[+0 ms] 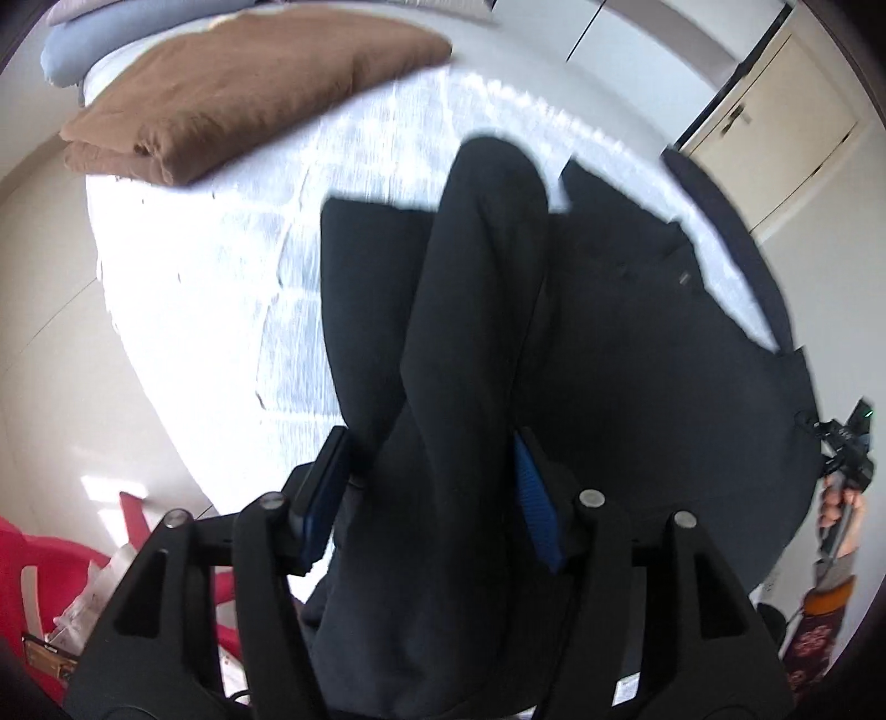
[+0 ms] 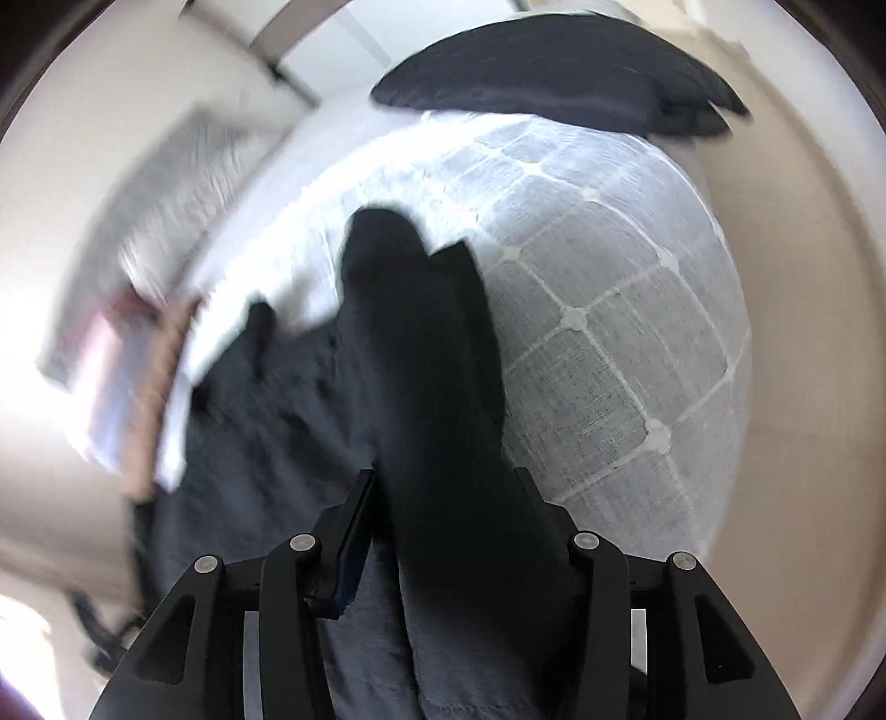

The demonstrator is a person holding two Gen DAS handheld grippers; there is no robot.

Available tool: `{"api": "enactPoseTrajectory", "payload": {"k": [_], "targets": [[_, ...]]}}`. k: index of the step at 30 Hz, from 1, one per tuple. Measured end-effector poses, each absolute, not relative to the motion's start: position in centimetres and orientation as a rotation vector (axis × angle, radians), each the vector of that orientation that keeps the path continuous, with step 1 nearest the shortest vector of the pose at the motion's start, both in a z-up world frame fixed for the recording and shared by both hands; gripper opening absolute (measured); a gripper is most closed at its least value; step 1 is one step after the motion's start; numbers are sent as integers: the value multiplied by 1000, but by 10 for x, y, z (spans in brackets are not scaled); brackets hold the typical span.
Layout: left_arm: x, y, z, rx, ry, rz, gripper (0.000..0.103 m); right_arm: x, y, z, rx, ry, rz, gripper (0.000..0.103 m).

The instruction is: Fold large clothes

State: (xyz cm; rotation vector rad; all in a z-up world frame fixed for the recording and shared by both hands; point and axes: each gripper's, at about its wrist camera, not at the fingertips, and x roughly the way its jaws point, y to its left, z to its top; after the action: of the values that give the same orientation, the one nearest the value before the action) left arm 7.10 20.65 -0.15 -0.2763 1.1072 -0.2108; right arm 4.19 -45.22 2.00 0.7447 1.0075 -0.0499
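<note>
A large black garment lies partly spread on the white quilted bed. My left gripper is shut on a bunched fold of the black garment, which rises between its blue-padded fingers. My right gripper is shut on another fold of the same black garment, lifted above the bed. The rest of the cloth hangs down to the left in the right wrist view. The right hand and its gripper show at the right edge of the left wrist view.
A folded brown blanket and a blue-grey pillow lie at the far side of the bed. A dark folded item lies at the bed's far end. A red plastic chair stands low left. Cupboard doors stand behind.
</note>
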Motion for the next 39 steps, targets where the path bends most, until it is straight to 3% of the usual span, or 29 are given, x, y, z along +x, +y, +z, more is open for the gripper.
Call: {"api": "enactPoseTrajectory", "payload": {"k": [4,11,16,17,18,19,20,24,32,39], "targets": [[78,215,26,-263,991,-229,74,33,-465,44,743,892,-101,51],[134,193,12,-236,965,-290,74,34,-463,53,742,717,-97,51],[169,168,-2,-158,983,-283,56,56,-449,44,614,778,-85,51],[173,166,-4,-149,981,-266,42,63,-448,40,602,787,-86,51],[178,165,-6,-158,980,-247,17,69,-447,35,597,800,-83,48],[178,167,-6,-188,970,-218,5,73,-444,29,587,811,-77,17],[175,172,-1,-227,935,-171,6,78,-441,25,571,827,-83,6],[150,183,27,-362,765,-74,6,66,-431,60,528,707,-122,6],[166,178,93,-312,462,17,6,87,-401,131,327,444,-213,6],[243,150,41,-115,470,143,6,188,-381,85,187,521,-313,6]]}}
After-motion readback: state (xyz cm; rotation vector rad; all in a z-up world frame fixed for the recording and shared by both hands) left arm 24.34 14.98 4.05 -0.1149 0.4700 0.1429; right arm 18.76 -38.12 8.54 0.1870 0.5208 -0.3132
